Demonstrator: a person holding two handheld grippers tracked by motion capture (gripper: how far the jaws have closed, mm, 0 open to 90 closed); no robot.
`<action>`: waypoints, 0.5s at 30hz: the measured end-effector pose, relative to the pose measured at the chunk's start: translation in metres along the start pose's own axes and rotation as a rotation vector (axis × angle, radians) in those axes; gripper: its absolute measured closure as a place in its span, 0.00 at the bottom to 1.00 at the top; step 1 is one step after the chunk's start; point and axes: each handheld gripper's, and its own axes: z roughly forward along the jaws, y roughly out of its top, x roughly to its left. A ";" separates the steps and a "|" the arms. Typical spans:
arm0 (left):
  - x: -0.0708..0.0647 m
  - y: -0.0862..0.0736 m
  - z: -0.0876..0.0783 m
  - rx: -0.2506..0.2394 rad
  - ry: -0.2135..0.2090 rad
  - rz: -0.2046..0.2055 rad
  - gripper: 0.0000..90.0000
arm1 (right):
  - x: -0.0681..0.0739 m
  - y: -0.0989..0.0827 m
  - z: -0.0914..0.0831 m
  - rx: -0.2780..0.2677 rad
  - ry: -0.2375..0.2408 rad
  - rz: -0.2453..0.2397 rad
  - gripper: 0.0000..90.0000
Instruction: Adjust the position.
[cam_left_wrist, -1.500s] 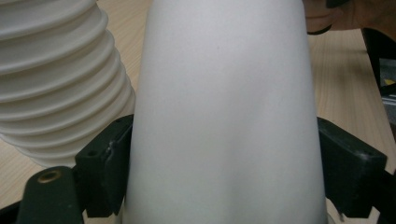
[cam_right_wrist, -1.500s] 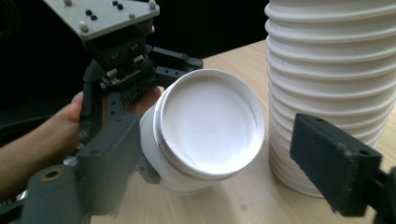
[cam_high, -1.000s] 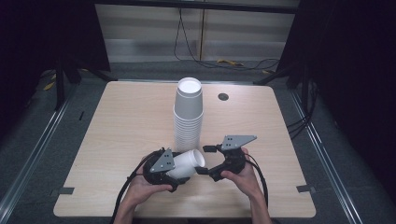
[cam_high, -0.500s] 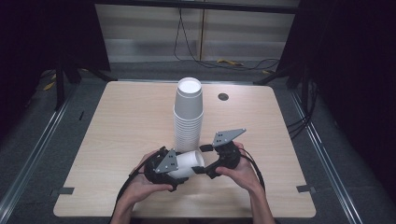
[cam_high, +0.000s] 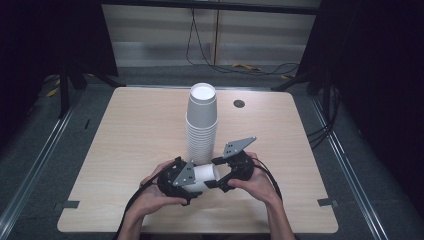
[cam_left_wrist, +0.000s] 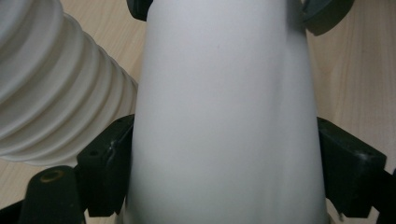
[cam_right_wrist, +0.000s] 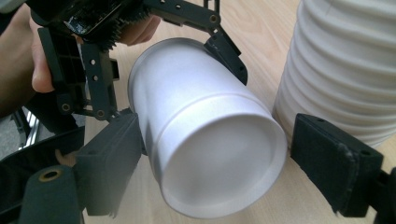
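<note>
Held item: single white paper cup (cam_high: 204, 176), lying on its side just above the table's near edge, between the two grippers; its side wall (cam_left_wrist: 224, 112) spans most of the left gripper view.

Left gripper (cam_high: 192, 181): black two-jaw tool in the person's left hand (cam_high: 150, 197); jaws drawn in narrow and clamped on the single white paper cup, one black pad pressed against each flank of its wall in the left gripper view. Seen from the right gripper view, this tool (cam_right_wrist: 140, 60) grips the cup toward its wider end.

Right gripper (cam_high: 220, 172): black two-jaw tool with a grey three-cornered plate on top, in the person's right hand (cam_high: 257, 184). Jaws stand apart around the cup's closed base (cam_right_wrist: 219, 163); left pad looks to lie against the wall, right pad shows a gap beside the base rim. Not clamped.

Cup orientation: closed base faces the right gripper's camera; axis roughly level with the table.

Cup stack: tall upright stack of nested white paper cups (cam_high: 201, 125), standing mid-table, just behind the held cup; its ribbed rims appear close beside the cup in both gripper views (cam_left_wrist: 51, 93) (cam_right_wrist: 345, 65).

Surface: light wooden rectangular table (cam_high: 125, 135), with a small dark round grommet (cam_high: 239, 104) near the far edge.
</note>
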 end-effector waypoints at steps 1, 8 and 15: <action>0.000 0.001 0.000 0.000 -0.004 0.001 0.18 | 0.000 0.000 0.001 0.010 -0.002 -0.004 0.19; 0.000 0.004 0.004 0.021 -0.010 0.023 0.18 | 0.000 0.003 0.005 0.062 0.018 -0.016 0.20; 0.000 0.009 0.004 0.049 -0.014 0.051 0.19 | -0.002 0.005 0.009 0.109 0.037 -0.030 0.22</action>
